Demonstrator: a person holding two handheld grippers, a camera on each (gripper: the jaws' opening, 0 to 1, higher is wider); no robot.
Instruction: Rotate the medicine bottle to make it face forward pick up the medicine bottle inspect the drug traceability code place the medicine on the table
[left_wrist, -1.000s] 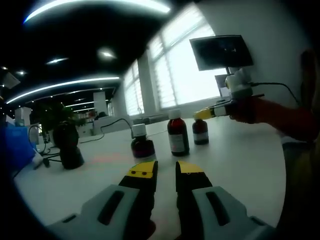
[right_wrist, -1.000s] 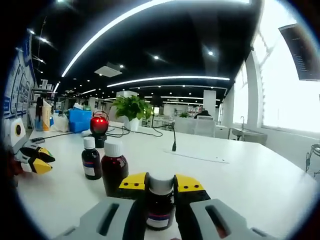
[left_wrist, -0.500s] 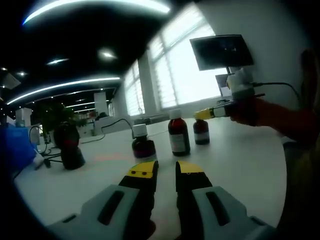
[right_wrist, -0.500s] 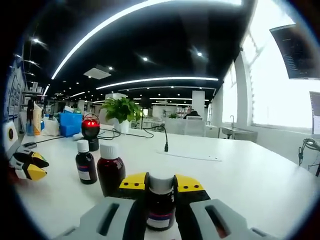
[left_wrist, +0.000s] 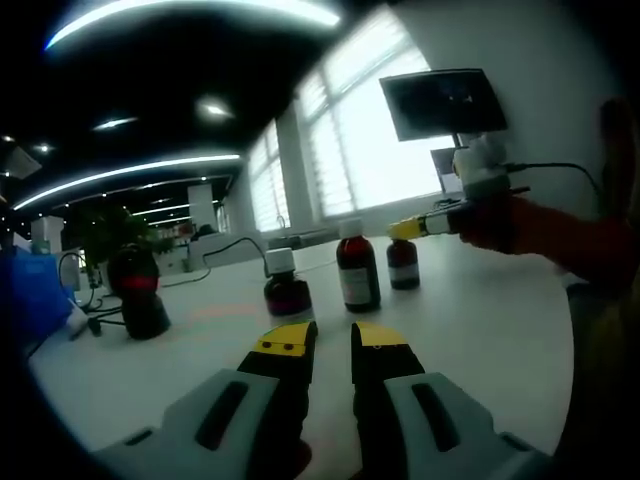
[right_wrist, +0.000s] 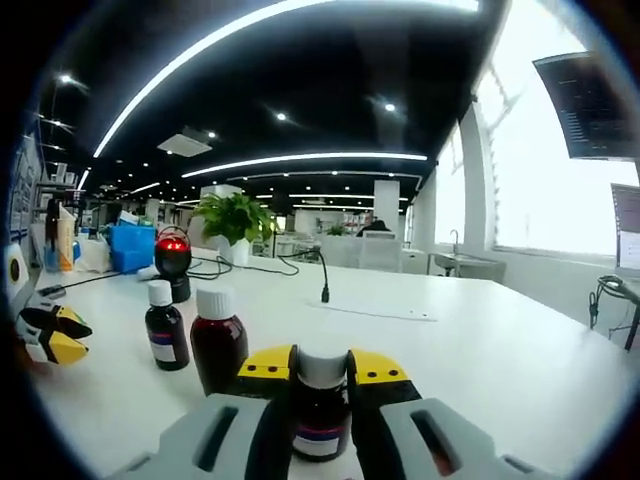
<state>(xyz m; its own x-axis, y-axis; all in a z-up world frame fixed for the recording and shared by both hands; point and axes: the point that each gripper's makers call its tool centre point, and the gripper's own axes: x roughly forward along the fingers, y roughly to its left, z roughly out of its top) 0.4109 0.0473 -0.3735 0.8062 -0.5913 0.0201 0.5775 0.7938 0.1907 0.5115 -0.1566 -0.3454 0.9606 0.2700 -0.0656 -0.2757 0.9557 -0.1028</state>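
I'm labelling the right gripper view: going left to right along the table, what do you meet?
Left tool → small dark bottle → taller red-brown bottle → medicine bottle clamped in the right tool → thin black microphone stand.

dim, soft left view | window (right_wrist: 520, 200) glare | ceiling strip lights (right_wrist: 300, 30) | fisheye bending
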